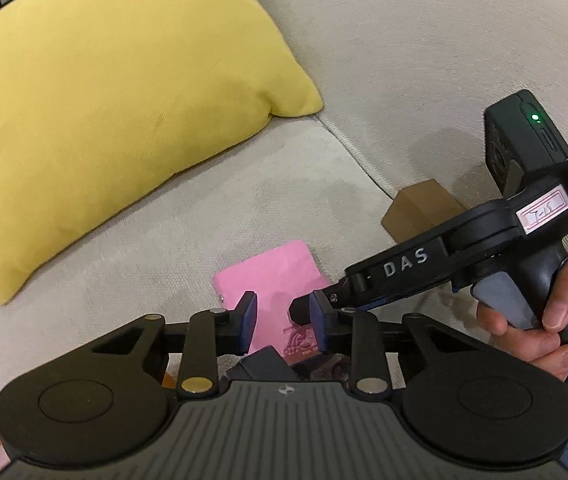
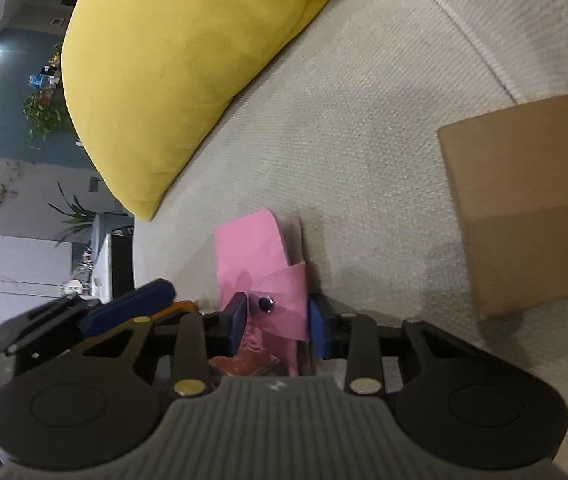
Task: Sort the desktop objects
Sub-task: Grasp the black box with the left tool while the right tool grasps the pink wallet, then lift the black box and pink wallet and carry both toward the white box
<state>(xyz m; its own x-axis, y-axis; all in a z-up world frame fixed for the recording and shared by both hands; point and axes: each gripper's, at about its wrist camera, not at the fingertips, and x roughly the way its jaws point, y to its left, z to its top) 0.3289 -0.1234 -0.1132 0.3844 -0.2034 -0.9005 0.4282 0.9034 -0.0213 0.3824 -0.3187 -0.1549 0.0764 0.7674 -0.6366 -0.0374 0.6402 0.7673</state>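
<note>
A pink notebook [image 1: 272, 276] with a snap strap lies flat on the beige sofa seat [image 1: 188, 216]. My left gripper [image 1: 282, 316] hovers just above its near end, jaws open, pads clear of the cover. My right gripper [image 1: 303, 308] reaches in low from the right, and its tip meets the notebook beside my left gripper's right finger. In the right wrist view the notebook [image 2: 248, 248] runs away from me and its strap [image 2: 284, 300] sits between my right gripper's [image 2: 276, 320] pads, which touch both strap edges. A blue pad of the left gripper's fingers [image 2: 132, 304] shows at the left, clear of the notebook.
A large yellow cushion [image 1: 104, 112] [image 2: 188, 60] leans on the sofa to the left. A brown cardboard box [image 1: 415, 208] [image 2: 523, 200] stands on the seat to the right, near the backrest seam. A person's hand [image 1: 543, 320] holds the right gripper's handle.
</note>
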